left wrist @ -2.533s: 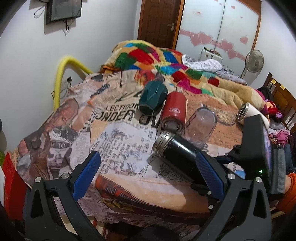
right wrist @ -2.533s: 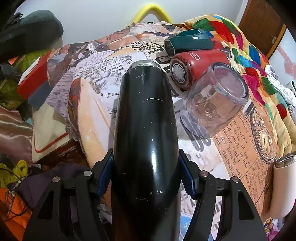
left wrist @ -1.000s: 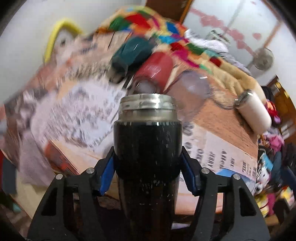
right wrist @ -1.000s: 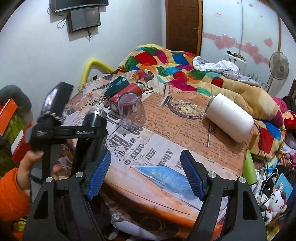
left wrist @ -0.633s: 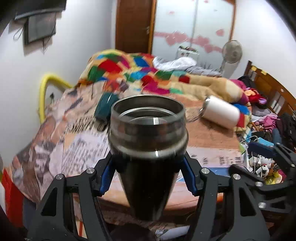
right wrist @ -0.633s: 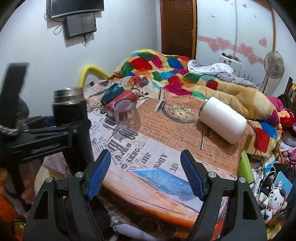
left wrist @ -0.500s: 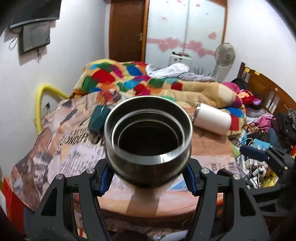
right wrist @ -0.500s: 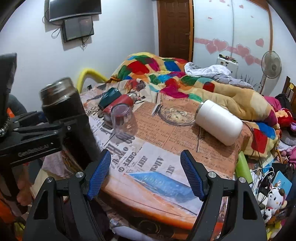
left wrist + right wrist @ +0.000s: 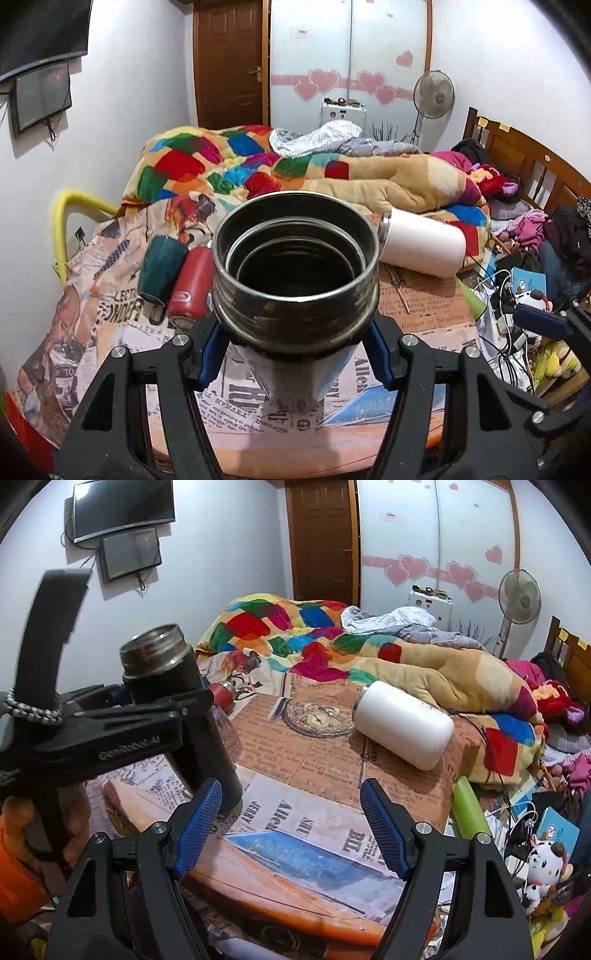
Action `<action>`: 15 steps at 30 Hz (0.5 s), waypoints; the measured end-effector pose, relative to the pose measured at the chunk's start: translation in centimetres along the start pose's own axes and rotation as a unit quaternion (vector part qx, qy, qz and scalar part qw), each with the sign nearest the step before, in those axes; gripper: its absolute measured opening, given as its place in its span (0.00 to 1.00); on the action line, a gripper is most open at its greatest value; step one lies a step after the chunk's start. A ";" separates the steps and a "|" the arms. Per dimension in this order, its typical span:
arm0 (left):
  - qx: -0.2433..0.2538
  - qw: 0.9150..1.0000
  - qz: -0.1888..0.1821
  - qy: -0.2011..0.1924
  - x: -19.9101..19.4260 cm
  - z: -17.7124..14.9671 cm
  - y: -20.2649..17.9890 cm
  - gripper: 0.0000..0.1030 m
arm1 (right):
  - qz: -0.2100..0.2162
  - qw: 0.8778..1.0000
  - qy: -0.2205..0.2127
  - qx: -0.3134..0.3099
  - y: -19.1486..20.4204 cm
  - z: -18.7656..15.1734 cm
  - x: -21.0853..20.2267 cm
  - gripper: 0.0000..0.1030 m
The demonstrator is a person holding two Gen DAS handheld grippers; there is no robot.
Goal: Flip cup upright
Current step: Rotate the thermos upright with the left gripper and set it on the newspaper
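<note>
My left gripper (image 9: 295, 354) is shut on a black steel flask cup (image 9: 295, 266), its open mouth toward the camera. In the right wrist view the same cup (image 9: 173, 690) stands nearly upright, tilted slightly, with its base at the newspaper-print table cover (image 9: 314, 812), held by the left gripper (image 9: 110, 734). My right gripper (image 9: 291, 827) is open and empty over the table's front. A white cup (image 9: 402, 727) lies on its side at the far right. A red cup (image 9: 192, 284) and a dark green cup (image 9: 160, 267) lie on their sides at the left.
A clear glass (image 9: 227, 731) is partly hidden behind the black cup. A patchwork quilt (image 9: 332, 646) is heaped on the bed behind the table. Cables, a plush toy (image 9: 543, 867) and clutter lie on the floor at the right.
The right gripper let go of the black cup and the left gripper took it. The left gripper swung it from lying to nearly upright and brought it down onto the table.
</note>
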State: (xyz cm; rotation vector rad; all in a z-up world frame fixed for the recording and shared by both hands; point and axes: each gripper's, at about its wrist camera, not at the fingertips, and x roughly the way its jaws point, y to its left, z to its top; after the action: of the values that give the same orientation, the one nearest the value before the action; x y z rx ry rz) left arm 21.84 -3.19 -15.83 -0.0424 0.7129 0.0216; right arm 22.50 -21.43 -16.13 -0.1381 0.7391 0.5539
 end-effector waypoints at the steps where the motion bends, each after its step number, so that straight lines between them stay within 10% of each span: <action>1: -0.002 1.000 -0.001 0.003 0.2 -0.2 0.1 0.62 | 0.000 1.000 0.001 0.001 -0.1 -0.1 0.0 0.73; 15: 0.030 0.999 -0.017 0.024 -2.1 -0.8 -0.7 0.65 | -0.015 1.000 -0.020 0.014 0.2 0.2 -2.3 0.73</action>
State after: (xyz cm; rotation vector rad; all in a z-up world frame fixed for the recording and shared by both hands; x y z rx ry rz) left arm 19.74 -3.94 -14.99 0.0023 0.7596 -0.0326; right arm 21.15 -22.23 -14.43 -0.1112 0.7051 0.5165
